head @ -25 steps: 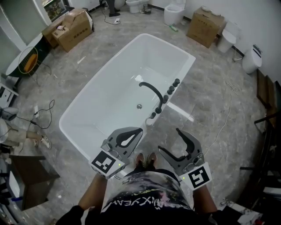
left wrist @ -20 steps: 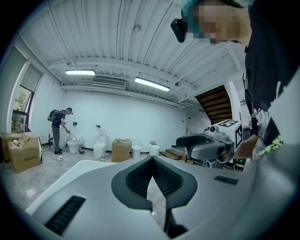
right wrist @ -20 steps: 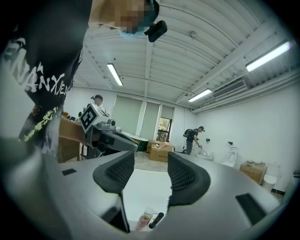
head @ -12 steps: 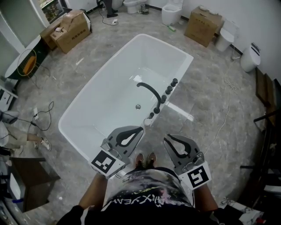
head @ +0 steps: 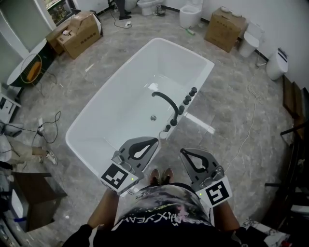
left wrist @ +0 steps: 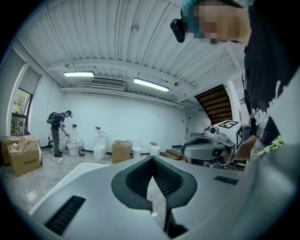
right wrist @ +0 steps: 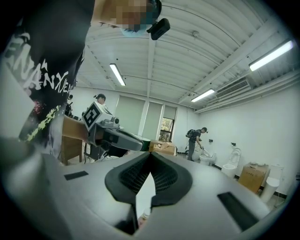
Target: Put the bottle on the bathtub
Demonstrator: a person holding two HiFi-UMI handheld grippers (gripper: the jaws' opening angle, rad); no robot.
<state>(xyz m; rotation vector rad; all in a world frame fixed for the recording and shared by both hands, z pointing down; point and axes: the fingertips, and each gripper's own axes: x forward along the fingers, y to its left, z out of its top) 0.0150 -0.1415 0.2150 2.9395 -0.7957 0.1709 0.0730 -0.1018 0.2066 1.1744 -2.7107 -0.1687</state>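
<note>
The white bathtub (head: 123,113) lies slantwise on the grey floor ahead of me, with a black curved faucet (head: 166,100) and black knobs (head: 187,99) on its right rim. A small pale bottle (head: 164,134) stands on the near end of that rim, just beyond my grippers. My left gripper (head: 154,142) is shut and empty, its tip close to the bottle's left. My right gripper (head: 183,152) is also shut and empty, a little short of the bottle. Under the jaws, the bottle's top (right wrist: 143,214) peeks up in the right gripper view.
Cardboard boxes (head: 79,30) (head: 224,29) and toilets (head: 192,14) stand at the far side. A white bar (head: 199,123) and a cable (head: 248,130) lie on the floor right of the tub. A dark table (head: 36,193) is at my left. A person (left wrist: 58,133) works far off.
My right gripper was open a second ago and has since shut on nothing. Neither hand has moved much; the view has shifted only slightly.
</note>
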